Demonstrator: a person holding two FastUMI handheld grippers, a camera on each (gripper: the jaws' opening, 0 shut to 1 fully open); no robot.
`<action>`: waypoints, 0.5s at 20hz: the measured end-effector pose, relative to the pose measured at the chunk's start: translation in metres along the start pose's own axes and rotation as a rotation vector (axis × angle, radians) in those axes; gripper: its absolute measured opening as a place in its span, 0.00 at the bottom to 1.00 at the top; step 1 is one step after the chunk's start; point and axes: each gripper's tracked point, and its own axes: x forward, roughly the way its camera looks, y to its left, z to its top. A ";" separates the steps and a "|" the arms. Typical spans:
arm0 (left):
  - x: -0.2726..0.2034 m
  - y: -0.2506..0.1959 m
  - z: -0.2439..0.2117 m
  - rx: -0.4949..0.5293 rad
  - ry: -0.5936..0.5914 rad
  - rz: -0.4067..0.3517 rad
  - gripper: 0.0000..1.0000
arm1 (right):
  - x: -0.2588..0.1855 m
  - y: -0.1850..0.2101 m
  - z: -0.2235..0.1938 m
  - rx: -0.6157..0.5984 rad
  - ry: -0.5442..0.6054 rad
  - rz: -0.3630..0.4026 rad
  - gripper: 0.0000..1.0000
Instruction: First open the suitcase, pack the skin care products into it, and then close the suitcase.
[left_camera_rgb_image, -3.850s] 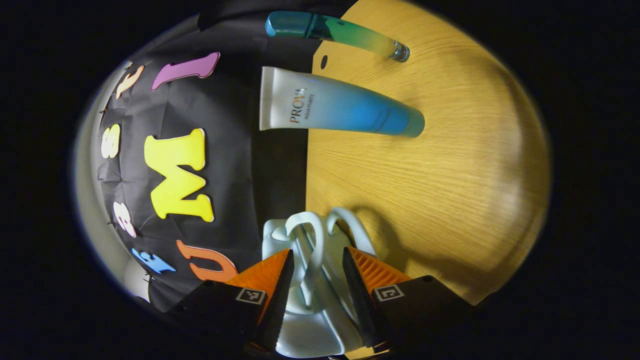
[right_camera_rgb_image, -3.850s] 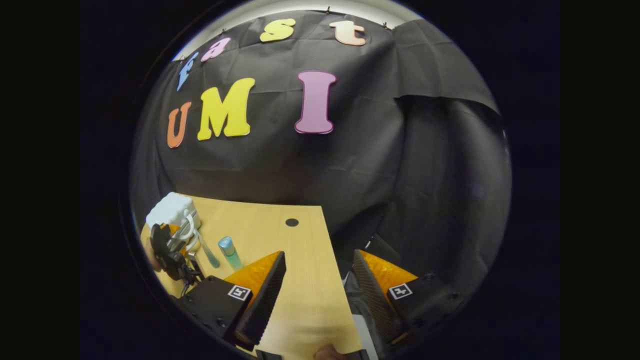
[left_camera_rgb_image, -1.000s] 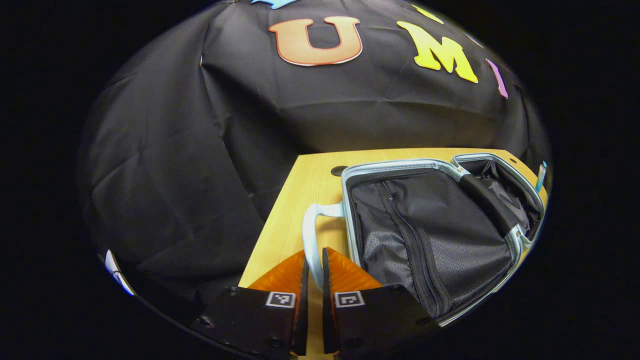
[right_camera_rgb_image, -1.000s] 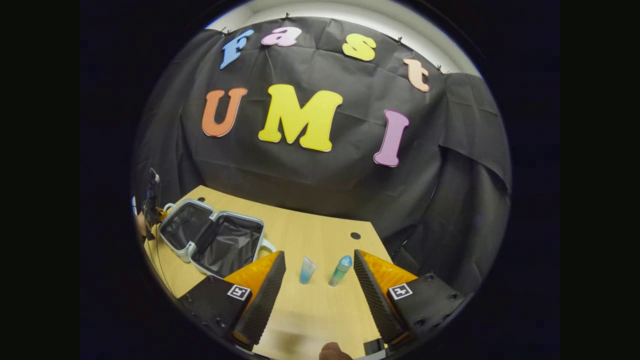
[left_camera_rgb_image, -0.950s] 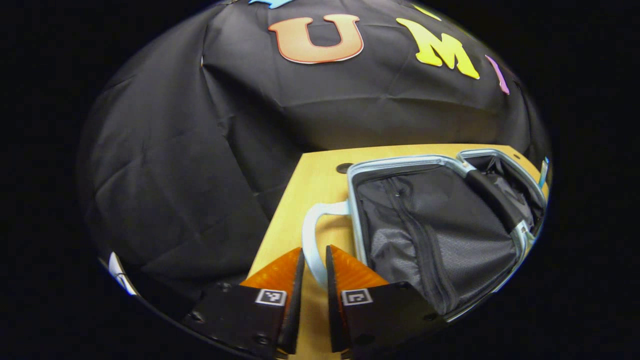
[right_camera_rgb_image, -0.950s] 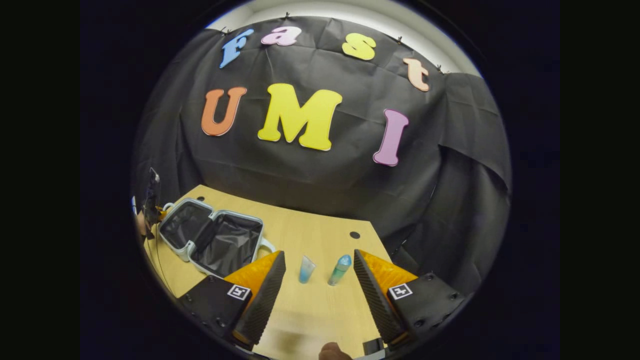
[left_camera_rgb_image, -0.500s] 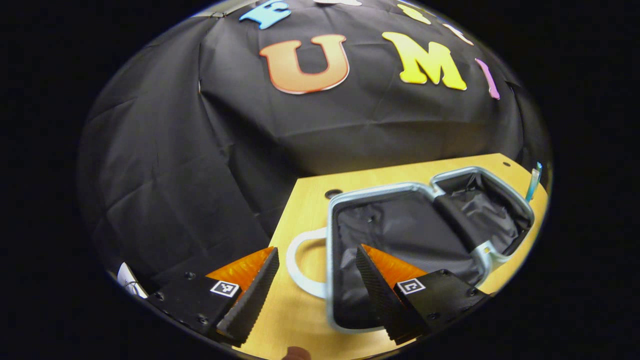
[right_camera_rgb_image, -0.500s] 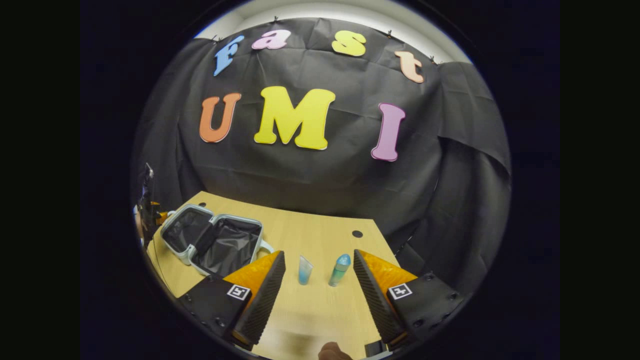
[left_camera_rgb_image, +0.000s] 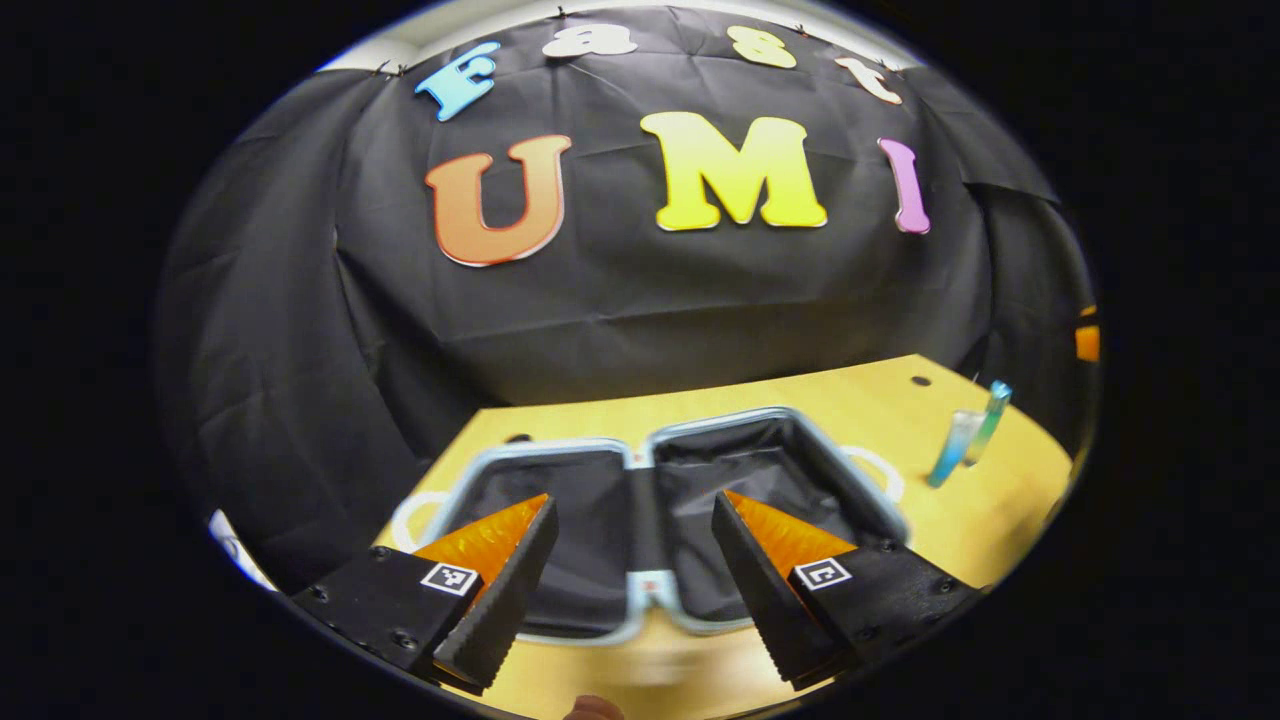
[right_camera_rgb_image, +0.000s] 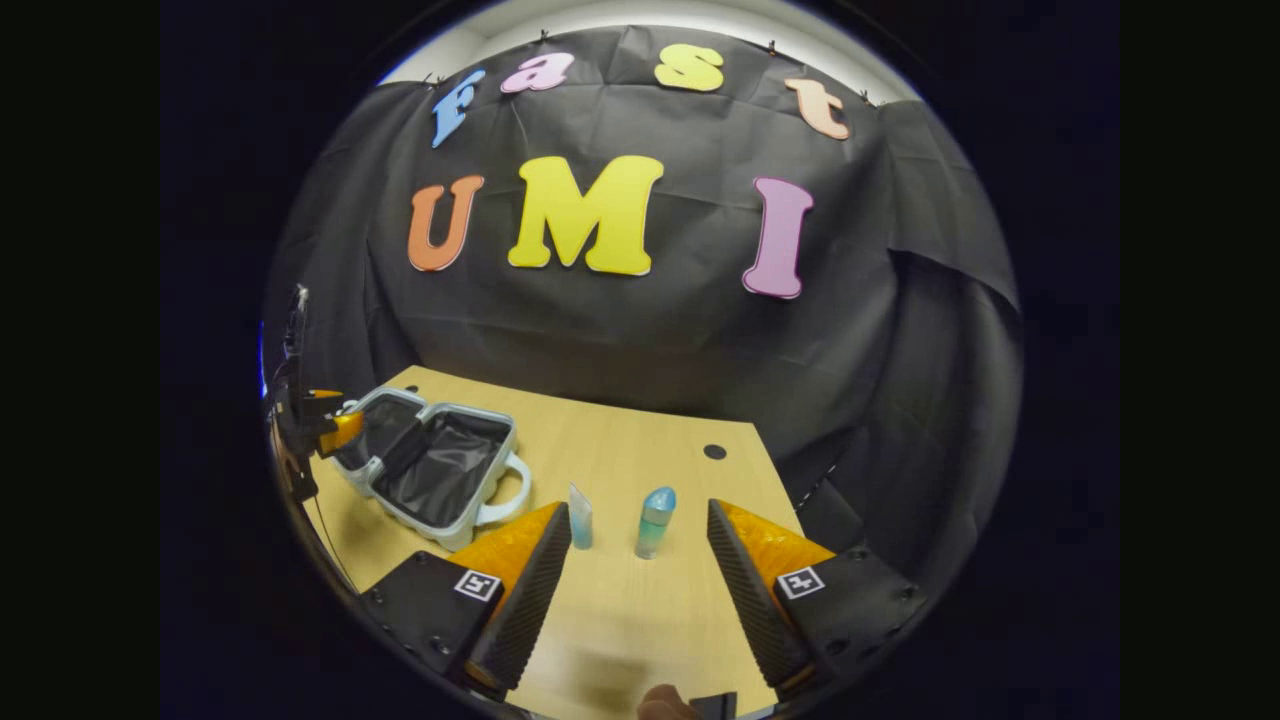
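The pale blue suitcase (left_camera_rgb_image: 640, 455) lies open flat on the wooden table (left_camera_rgb_image: 900, 400), both black-lined halves facing up, a white handle on each outer side. My left gripper (left_camera_rgb_image: 632, 560) hangs open just in front of it, holding nothing. At the right of the left gripper view a blue tube (left_camera_rgb_image: 944, 447) and a teal bottle (left_camera_rgb_image: 988, 422) stand upright. In the right gripper view the suitcase (right_camera_rgb_image: 430, 468) is at the left, with the left gripper (right_camera_rgb_image: 325, 425) beside its far half. The tube (right_camera_rgb_image: 580, 517) and bottle (right_camera_rgb_image: 655, 522) stand ahead of my open, empty right gripper (right_camera_rgb_image: 640, 570).
The table (right_camera_rgb_image: 620, 620) has a round cable hole (right_camera_rgb_image: 714, 451) near its back right corner. The black cloth wall hangs close behind the table's back edge. A fingertip (right_camera_rgb_image: 660, 706) shows at the bottom of the right gripper view.
My left gripper let go of the suitcase handle, opened and swung round to face the open case head-on. My right gripper crept a little nearer the tube and bottle.
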 end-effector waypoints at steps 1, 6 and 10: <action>0.001 -0.025 -0.001 -0.013 -0.001 -0.021 0.99 | 0.001 -0.009 -0.001 -0.002 -0.001 0.006 0.82; 0.009 -0.147 -0.003 -0.002 -0.007 -0.156 0.99 | 0.014 -0.061 -0.013 -0.022 0.018 -0.002 0.81; 0.029 -0.232 -0.022 0.027 0.030 -0.249 0.99 | 0.032 -0.095 -0.027 -0.033 0.056 0.003 0.82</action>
